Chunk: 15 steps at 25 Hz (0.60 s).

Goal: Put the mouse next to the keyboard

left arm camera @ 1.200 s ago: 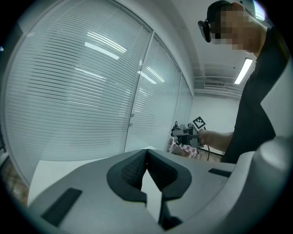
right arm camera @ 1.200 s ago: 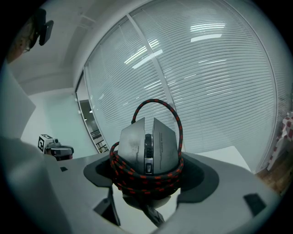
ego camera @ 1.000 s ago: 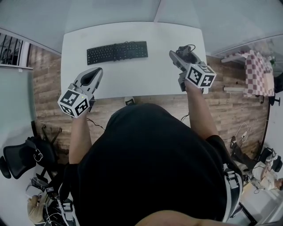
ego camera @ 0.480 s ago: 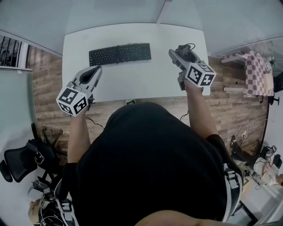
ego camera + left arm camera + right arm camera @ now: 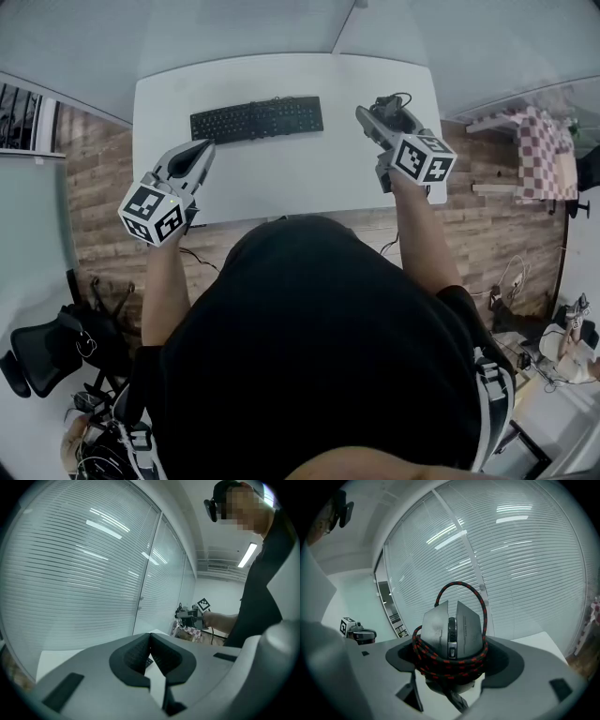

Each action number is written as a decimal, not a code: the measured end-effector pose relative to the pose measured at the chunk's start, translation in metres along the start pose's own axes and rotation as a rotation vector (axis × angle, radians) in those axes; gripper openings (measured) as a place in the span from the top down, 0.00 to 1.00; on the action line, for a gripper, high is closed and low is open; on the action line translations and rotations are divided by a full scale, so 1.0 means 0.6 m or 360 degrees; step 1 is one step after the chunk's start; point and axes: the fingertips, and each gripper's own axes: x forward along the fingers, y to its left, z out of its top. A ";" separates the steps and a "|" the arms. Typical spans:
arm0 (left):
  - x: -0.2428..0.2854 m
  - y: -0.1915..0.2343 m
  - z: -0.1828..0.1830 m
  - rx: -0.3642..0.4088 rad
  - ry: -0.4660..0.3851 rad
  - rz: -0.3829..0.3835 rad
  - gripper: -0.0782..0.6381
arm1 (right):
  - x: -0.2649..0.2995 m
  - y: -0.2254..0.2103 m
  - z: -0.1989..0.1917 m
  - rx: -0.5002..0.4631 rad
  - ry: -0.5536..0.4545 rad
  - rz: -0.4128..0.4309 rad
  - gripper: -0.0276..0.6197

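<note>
A black keyboard [image 5: 257, 119] lies on the white table [image 5: 281, 173], toward its far side. My right gripper [image 5: 378, 114] hovers over the table's right end, shut on a grey mouse [image 5: 452, 632] with its black-and-red braided cable [image 5: 450, 660] wound round it; in the head view the mouse [image 5: 394, 111] shows at the jaws' tip. My left gripper [image 5: 195, 156] sits above the table's left front, below the keyboard's left end, its jaws shut with nothing between them [image 5: 150, 656].
The table stands against a wall of white blinds [image 5: 84, 573]. Wooden floor [image 5: 98, 187] shows on both sides, an office chair [image 5: 42, 342] at lower left, and a checked cloth [image 5: 539, 150] at right.
The view has shifted slightly; the keyboard appears a bit further right and up. The left gripper has drifted a little left. The right gripper still holds the mouse in place.
</note>
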 end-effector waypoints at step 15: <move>0.007 0.017 0.006 0.0005 0.0011 -0.0035 0.86 | 0.008 0.003 0.001 0.0002 -0.0002 -0.0032 0.32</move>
